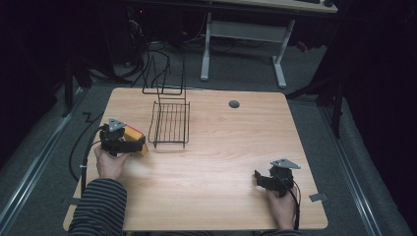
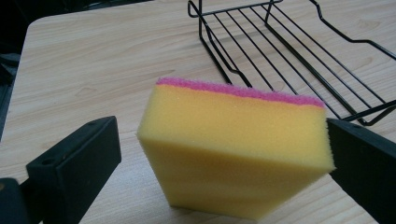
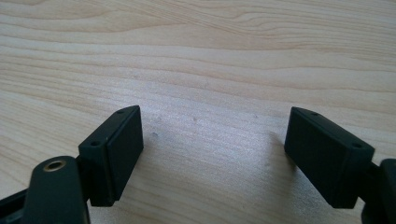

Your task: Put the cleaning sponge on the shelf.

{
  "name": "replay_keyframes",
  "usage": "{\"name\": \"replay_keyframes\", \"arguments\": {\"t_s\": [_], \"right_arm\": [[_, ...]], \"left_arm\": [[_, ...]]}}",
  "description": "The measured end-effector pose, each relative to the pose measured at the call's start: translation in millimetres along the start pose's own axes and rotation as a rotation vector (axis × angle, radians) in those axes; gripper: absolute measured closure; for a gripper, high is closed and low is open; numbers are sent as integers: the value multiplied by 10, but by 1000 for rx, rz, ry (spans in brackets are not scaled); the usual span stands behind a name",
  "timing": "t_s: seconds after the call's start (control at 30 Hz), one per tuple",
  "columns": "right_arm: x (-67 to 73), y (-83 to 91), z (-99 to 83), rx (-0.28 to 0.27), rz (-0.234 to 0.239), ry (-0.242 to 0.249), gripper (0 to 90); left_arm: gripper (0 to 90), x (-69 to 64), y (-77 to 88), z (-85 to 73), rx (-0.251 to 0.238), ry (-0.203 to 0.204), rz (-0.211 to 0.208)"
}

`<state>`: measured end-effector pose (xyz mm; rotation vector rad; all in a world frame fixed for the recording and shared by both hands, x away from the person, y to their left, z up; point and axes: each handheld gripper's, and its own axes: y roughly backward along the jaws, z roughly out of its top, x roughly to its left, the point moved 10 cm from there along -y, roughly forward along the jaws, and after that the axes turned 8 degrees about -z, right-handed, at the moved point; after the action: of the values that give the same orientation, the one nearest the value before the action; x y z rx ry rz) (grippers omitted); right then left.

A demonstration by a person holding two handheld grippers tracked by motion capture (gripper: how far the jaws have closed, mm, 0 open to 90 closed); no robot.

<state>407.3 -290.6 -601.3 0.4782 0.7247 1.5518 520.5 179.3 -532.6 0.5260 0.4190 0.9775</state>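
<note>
L hand w/ striped sleeve holds the left gripper low over the light wooden table, jaws wide; a yellow foam sponge w/ pink scrub layer sits between them, touching one jaw (gap at the other). Black wire rack lies just beyond the jaws. Right gripper: jaws wide, nothing between, hovering over bare wood.

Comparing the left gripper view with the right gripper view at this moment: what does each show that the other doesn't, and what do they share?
Left gripper view: a yellow sponge with a pink scouring layer sits between the left hand-held gripper's open jaws, one jaw touching its side, the other apart from it; a black wire rack lies beyond on the table.

Right gripper view: the right hand-held gripper, jaws spread wide over bare wood.

Both: the light wooden table and a pair of black open jaws.
</note>
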Motion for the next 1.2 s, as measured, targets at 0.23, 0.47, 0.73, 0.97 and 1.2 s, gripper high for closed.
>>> {"name": "replay_keyframes", "arguments": {"t_s": [0.23, 0.47, 0.73, 0.97, 1.2], "right_arm": [[0, 0, 0, 0, 0, 0, 196], [0, 0, 0, 0, 0, 0, 196], [0, 0, 0, 0, 0, 0, 196], [0, 0, 0, 0, 0, 0, 196], [0, 0, 0, 0, 0, 0, 196]], "left_arm": [[6, 9, -57, -21, 6, 6, 2], [29, -4, -109, -36, 9, 4, -11], [65, 8, -137, -62, 12, 9, -14], [150, 15, -129, -85, 4, 9, -23], [191, -2, -122, -84, 2, -2, -28]]}}
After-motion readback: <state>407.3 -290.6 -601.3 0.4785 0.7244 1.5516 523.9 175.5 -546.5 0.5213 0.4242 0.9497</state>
